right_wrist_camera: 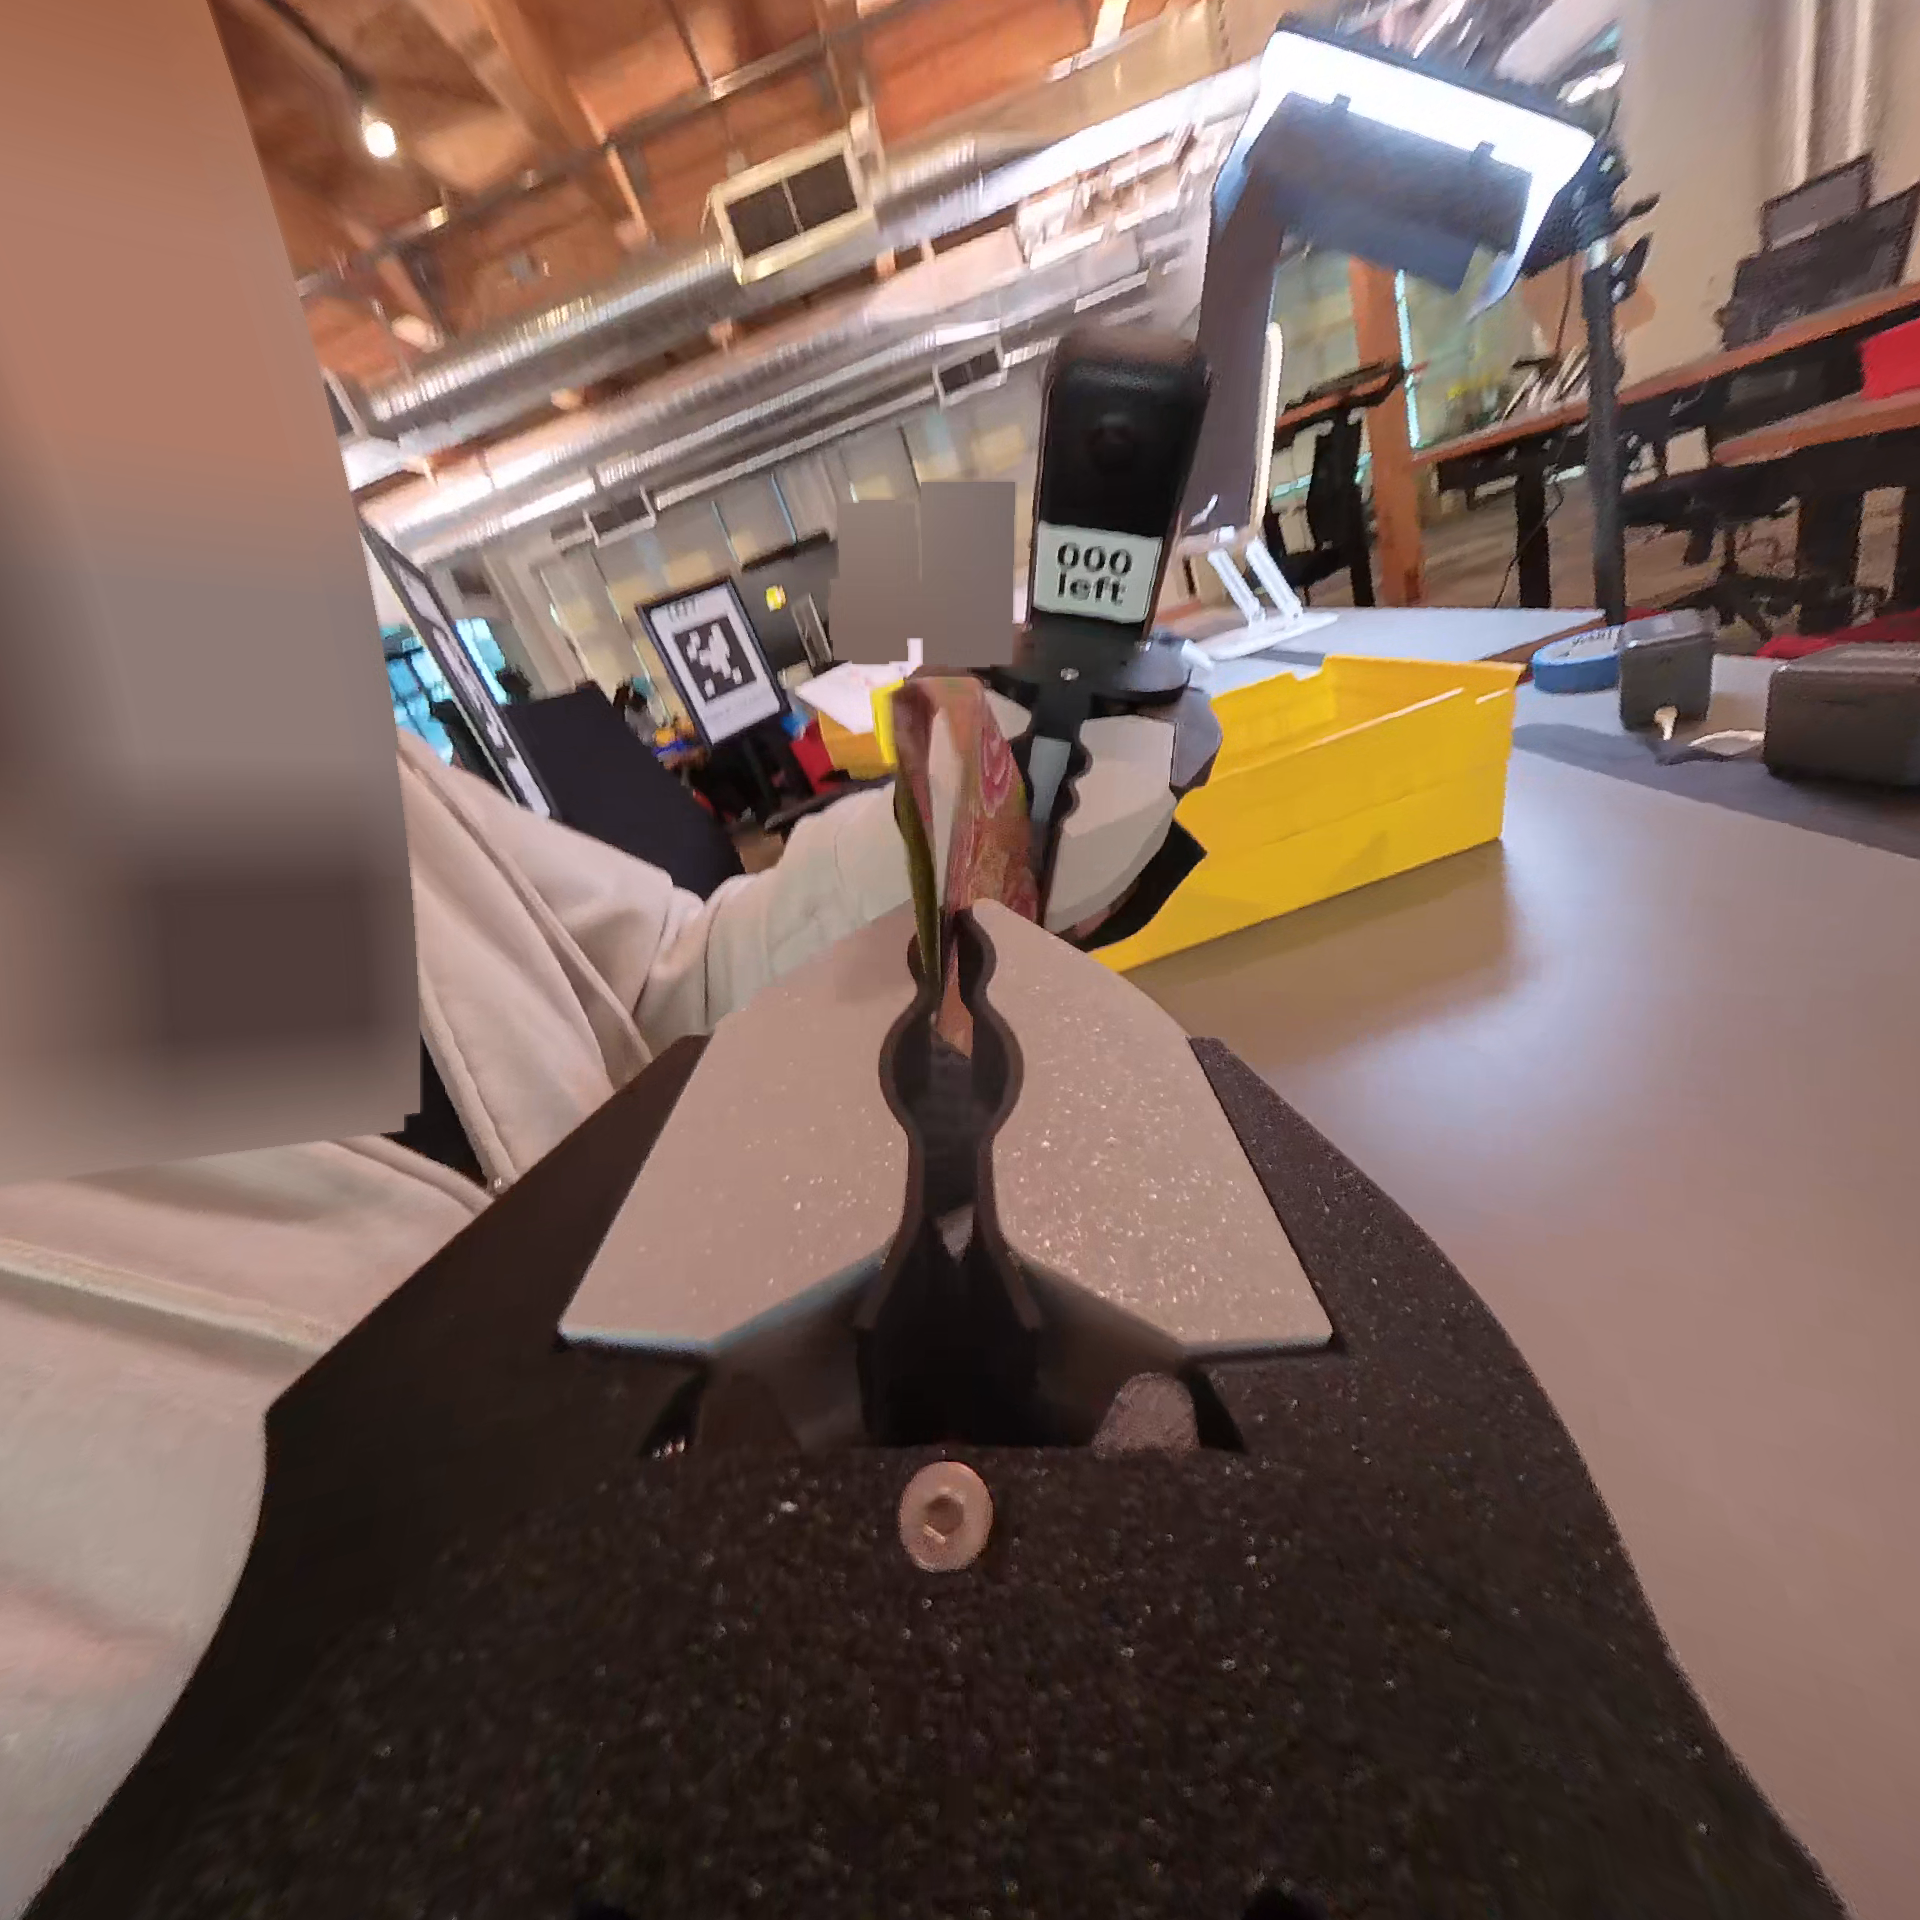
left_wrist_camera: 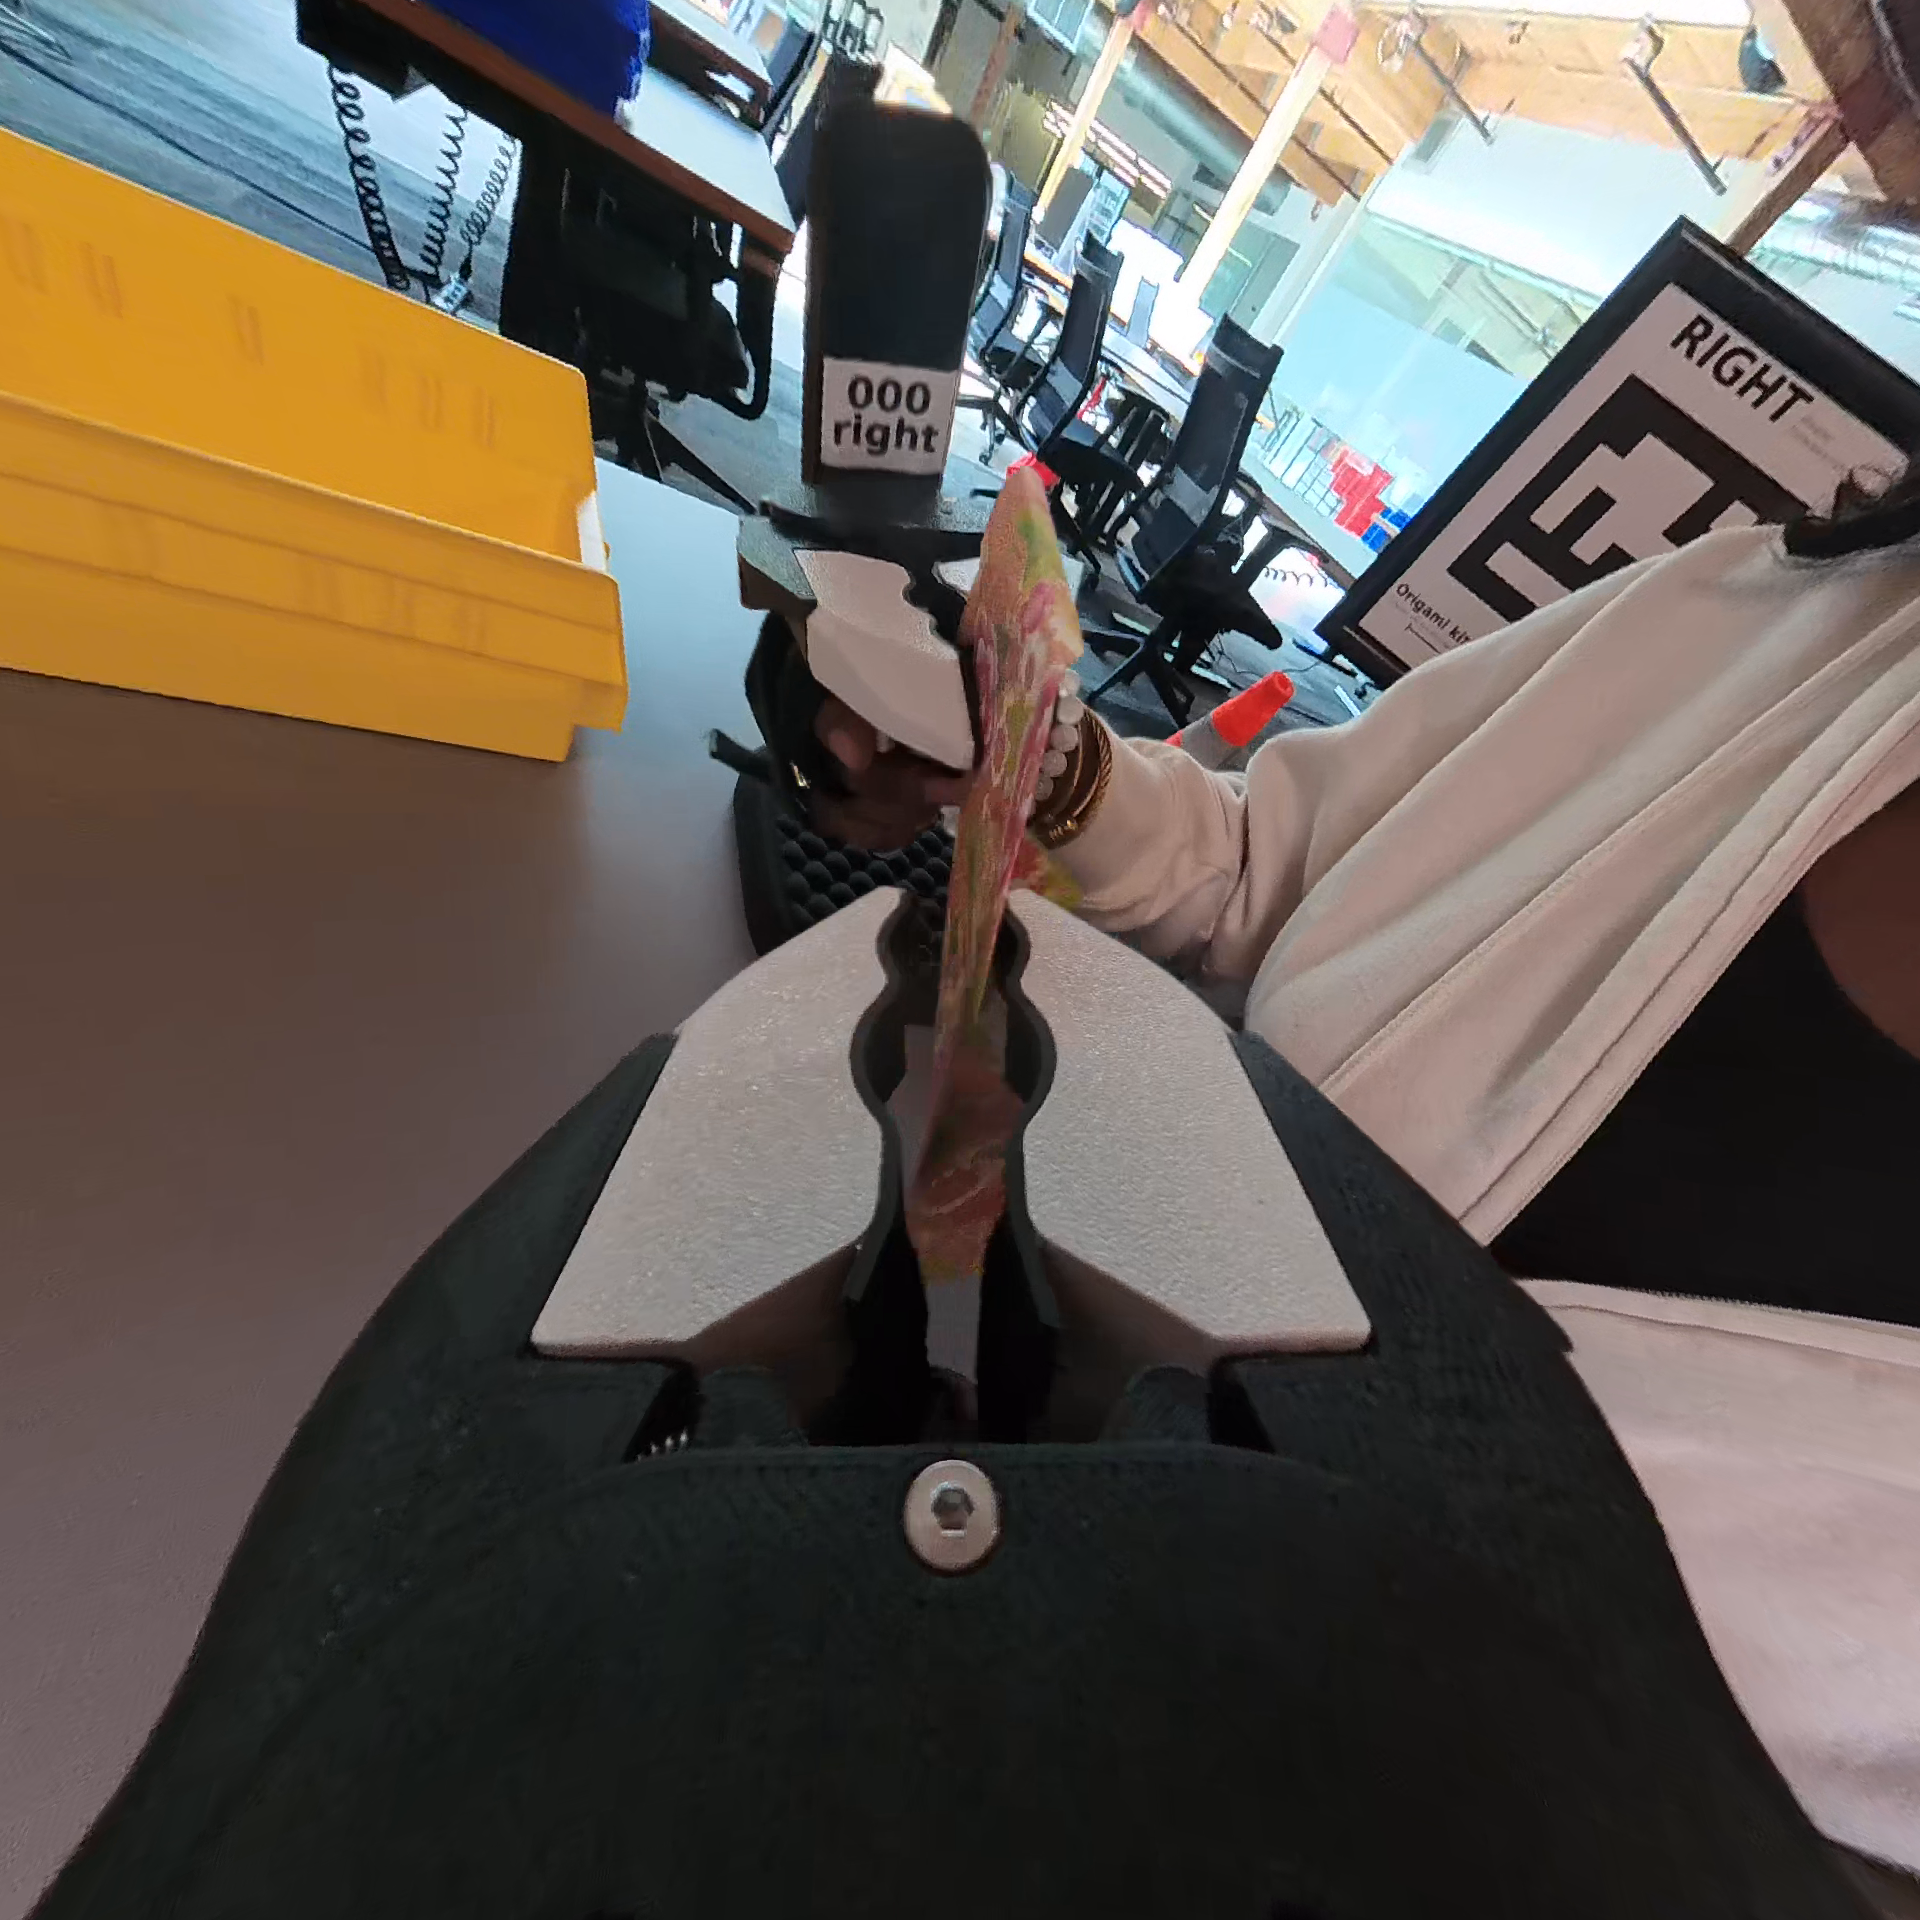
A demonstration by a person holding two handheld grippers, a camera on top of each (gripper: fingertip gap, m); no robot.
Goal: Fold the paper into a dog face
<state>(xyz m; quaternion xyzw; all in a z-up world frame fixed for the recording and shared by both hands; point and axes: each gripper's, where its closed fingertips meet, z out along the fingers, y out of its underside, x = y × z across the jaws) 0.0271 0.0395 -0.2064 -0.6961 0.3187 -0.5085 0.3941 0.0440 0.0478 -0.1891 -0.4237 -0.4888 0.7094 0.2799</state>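
Note:
The folded paper [left_wrist_camera: 997, 727], patterned in pink, green and red, is held upright in the air between the two grippers. In the left wrist view my left gripper [left_wrist_camera: 951, 925] is open: the paper stands between its fingers and leans on the right one, with a dark gap on the left side. My right gripper [right_wrist_camera: 951, 930] is shut on the paper [right_wrist_camera: 966, 810], its tips pinching the lower edge. The right gripper also shows in the left wrist view [left_wrist_camera: 956, 623], closed on the paper's far end. The left gripper shows in the right wrist view [right_wrist_camera: 1070, 790] behind the paper.
A yellow bin [left_wrist_camera: 291, 468] stands on the brown table [left_wrist_camera: 312, 987]; it also shows in the right wrist view [right_wrist_camera: 1382, 748]. A person's pale sleeve [left_wrist_camera: 1455, 883] is close by. A framed marker board [left_wrist_camera: 1621, 468] stands behind it. Blue tape [right_wrist_camera: 1574, 660] and grey boxes [right_wrist_camera: 1839, 717] lie farther along the table. Only a small space, under 4 cm, lies between the two pairs of fingers.

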